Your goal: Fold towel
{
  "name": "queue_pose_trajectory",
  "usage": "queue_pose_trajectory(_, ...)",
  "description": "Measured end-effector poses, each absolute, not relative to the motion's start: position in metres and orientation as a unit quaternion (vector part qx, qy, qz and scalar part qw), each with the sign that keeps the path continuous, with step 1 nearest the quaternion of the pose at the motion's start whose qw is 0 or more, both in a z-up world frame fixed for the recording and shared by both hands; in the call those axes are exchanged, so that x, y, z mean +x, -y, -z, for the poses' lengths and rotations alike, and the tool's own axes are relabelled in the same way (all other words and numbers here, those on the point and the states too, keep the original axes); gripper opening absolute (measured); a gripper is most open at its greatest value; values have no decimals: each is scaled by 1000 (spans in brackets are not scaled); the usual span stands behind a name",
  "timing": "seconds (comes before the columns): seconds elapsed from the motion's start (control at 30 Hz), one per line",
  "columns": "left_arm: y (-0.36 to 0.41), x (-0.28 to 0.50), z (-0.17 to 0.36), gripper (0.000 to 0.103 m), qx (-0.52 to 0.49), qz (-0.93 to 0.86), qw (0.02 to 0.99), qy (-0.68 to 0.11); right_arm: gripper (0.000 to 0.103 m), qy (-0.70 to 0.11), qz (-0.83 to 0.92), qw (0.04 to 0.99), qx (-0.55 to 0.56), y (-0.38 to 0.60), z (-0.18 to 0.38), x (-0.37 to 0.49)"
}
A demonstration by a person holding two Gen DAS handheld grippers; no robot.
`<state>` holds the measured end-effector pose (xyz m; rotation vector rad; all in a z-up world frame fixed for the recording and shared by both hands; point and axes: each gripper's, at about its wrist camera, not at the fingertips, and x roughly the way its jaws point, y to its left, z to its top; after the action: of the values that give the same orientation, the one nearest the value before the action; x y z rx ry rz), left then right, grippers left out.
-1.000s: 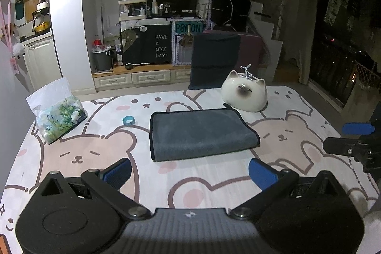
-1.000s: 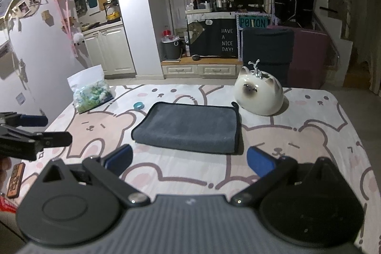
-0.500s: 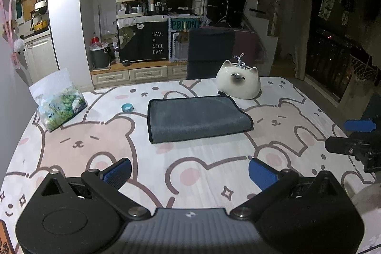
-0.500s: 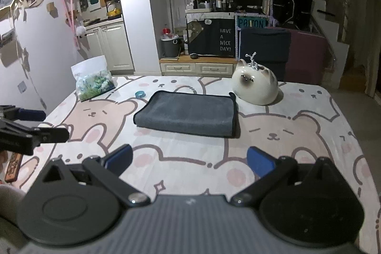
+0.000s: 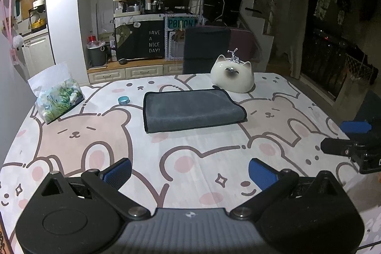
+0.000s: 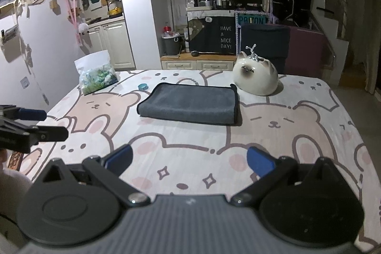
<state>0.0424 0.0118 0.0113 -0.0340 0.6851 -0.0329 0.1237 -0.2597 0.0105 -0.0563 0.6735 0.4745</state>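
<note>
On the worktop: a cloth printed with pink bears and rabbits covers the worktop [image 5: 190, 154]; all the small things sit toward its far half.
Towel: grey towel [image 5: 190, 111], folded into a flat rectangle with a dark edge binding, lying at 12 o'clock from both cameras, well apart from either set of fingers.
Left hand-held gripper: left hand-held gripper [image 5: 189, 170] held low over the near edge of the worktop, blue pads spread wide, nothing between them; in the right wrist view it shows at 9 o'clock [image 6: 45, 124].
Right hand-held gripper: right hand-held gripper [image 6: 189, 162] likewise wide apart and empty; in the left wrist view it shows at 3 o'clock [image 5: 343, 137].
Cat ornament: white cat-faced ornament [image 5: 232, 80] with a small silver piece on top, at 1 o'clock, just beside the towel's far right corner; contact cannot be told.
Tape roll: small teal ring [image 5: 123, 100] at 11 o'clock, near the towel's left end.
Bag: clear bag [image 5: 58, 98] of green and white contents, at 10 o'clock near the worktop's left edge.
Readable writing: a dark cloth panel [image 5: 153, 41] beyond the worktop reads "HAVE A NICE DAY!"; the teal sign [image 5: 181, 22] next to it carries letters too partly hidden to read with certainty.
</note>
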Motion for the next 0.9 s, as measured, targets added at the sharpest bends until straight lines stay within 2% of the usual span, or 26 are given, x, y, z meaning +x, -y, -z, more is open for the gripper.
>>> queue_pose_trajectory(0.9, -12, 43, -10, 103, -15, 13, 942, -335, 103, -320, -228, 919, -26, 262, -5, 125)
